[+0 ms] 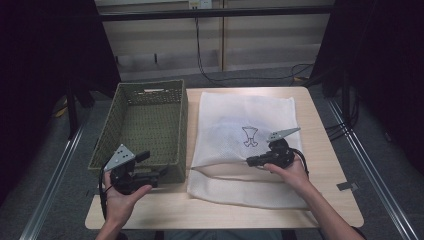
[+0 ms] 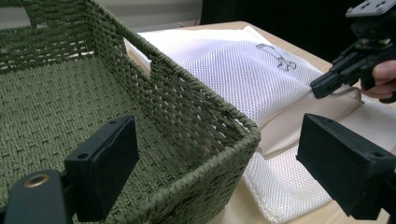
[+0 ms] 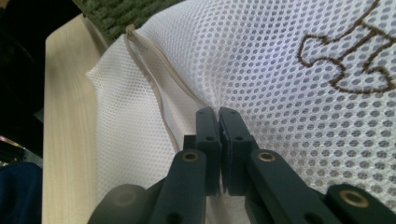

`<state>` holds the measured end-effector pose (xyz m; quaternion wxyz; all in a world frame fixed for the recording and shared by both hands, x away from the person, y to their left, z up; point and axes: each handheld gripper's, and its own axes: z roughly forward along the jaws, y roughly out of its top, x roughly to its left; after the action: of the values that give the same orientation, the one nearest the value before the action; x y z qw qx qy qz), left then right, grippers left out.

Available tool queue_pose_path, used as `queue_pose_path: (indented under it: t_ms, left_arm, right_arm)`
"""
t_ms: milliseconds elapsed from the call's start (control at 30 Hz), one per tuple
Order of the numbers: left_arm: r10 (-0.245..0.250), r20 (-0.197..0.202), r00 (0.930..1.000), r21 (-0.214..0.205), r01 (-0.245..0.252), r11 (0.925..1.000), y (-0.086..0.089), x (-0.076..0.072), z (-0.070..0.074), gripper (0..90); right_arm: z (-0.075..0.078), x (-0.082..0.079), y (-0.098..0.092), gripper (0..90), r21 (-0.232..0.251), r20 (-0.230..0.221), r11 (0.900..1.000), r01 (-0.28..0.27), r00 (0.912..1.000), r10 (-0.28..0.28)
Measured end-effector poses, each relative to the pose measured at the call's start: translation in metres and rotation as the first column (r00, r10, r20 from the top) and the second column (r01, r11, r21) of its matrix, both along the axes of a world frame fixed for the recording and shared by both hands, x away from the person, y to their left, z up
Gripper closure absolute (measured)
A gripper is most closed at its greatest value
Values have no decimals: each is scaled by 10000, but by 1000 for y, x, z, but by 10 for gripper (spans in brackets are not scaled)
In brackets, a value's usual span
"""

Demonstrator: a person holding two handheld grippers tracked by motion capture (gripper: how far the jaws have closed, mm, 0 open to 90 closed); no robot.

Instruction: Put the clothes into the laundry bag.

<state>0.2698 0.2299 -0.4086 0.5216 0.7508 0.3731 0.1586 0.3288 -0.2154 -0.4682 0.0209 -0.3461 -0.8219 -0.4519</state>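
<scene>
Right claw [image 3: 218,114] pinches the white mesh bag [image 1: 240,125] at its zipper edge. Left claw [image 2: 224,163], spread wide, straddles the green basket [image 1: 145,125] corner.

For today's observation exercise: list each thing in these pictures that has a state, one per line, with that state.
Green woven basket: empty, upright.
White mesh bag: flat on the table, zipper opening parted.
Left tool: open, at the basket's corner.
Right tool: shut on the bag's mesh.
</scene>
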Motion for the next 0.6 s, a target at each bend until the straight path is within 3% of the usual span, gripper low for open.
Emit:
queue_pose_path:
  t_ms: [600]
  left_arm:
    - [40, -44, 10000, 284, -39, 9996, -5, -1, -8, 126]
  right_arm:
    - [-22, 3, 9, 868, -812, -535, 9967, 32, 9985, -75]
